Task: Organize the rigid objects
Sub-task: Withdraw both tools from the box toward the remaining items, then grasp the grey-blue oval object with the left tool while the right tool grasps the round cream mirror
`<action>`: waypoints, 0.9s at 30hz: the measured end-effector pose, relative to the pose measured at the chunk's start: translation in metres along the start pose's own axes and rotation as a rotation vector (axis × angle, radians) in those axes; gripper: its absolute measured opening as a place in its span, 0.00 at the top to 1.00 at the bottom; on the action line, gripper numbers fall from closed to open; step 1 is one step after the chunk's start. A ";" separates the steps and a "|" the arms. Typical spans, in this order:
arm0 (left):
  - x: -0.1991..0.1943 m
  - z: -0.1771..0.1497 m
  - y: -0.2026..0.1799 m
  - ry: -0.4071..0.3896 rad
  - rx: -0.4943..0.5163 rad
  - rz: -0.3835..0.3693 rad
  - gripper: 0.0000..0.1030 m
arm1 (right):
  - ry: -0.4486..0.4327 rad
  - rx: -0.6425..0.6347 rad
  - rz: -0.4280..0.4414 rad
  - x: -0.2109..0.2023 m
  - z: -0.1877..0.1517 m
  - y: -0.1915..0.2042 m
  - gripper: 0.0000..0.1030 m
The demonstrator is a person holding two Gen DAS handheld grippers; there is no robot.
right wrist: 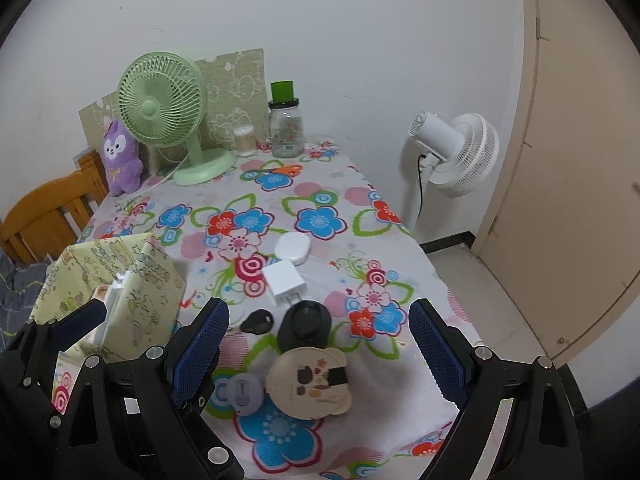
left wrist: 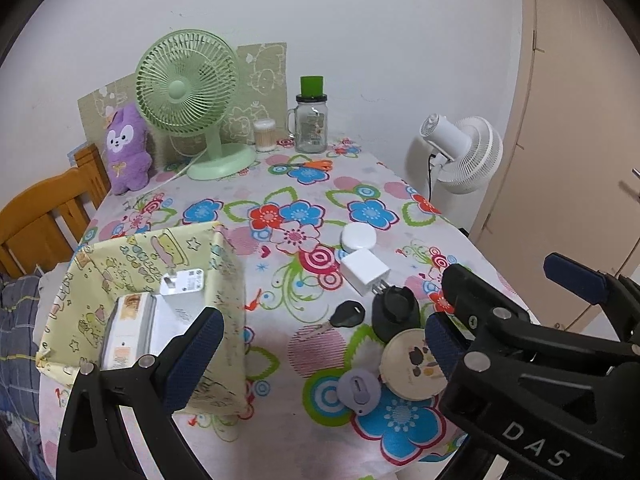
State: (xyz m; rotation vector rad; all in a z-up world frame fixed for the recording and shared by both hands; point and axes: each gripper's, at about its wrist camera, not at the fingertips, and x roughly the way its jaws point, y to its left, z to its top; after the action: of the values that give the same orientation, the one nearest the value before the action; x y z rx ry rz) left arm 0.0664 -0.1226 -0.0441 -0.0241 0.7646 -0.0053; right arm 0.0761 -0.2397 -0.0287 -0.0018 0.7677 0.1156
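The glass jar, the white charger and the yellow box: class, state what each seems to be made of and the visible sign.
Glass jar: clear glass, glossy; the wall shows through it.
White charger: hard plastic, smooth, seemingly matte; metal prongs at one end.
Yellow box: probably fabric or printed card; its walls look slightly creased.

- Green desk fan (left wrist: 188, 92) at the table's far edge.
- Purple plush toy (left wrist: 126, 148) just left of the fan.
- Cotton swab tub (left wrist: 265, 135), glass jar (left wrist: 311, 124) to the fan's right.
- Orange-handled scissors (left wrist: 308, 165) in front of the jar.
- White floor fan (left wrist: 464, 152) well right of the green fan.
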 end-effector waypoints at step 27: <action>0.042 -0.034 -0.028 0.062 0.027 -0.019 0.03 | 0.039 -0.058 0.018 0.032 -0.033 -0.016 0.09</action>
State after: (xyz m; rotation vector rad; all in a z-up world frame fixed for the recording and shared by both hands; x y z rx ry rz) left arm 0.0733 -0.1517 -0.0966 -0.0059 0.8260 -0.0343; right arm 0.0780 -0.2537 -0.0753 -0.0526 0.8031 0.1550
